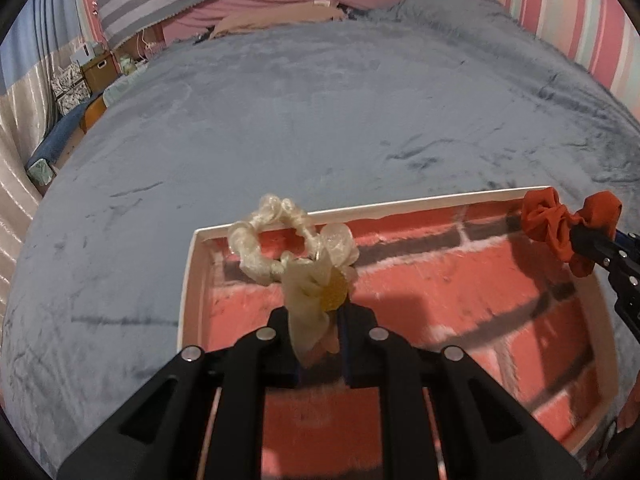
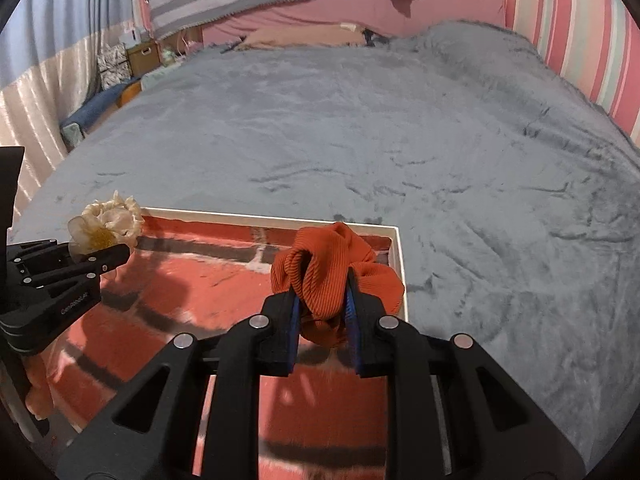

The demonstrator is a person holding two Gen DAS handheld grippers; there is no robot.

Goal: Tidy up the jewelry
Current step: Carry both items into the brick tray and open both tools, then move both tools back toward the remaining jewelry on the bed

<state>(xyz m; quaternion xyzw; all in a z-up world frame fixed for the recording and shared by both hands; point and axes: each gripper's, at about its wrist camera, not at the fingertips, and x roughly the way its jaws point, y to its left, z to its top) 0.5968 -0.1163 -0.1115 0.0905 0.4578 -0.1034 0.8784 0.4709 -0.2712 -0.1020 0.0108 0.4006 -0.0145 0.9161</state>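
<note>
Pinching a cream scrunchie [image 1: 292, 248], left jaws nearly closed; right jaws clamp an orange scrunchie [image 2: 332, 276].

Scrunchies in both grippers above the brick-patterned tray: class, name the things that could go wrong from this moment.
1. The left gripper pinches the cream scrunchie only by its flower end; the loop hangs over the tray's far rim, so it could land on the grey blanket.
2. The right gripper holds the orange scrunchie near the tray's right corner; released there, it might fall outside.
3. Both grippers share one tray and could bump.
</note>
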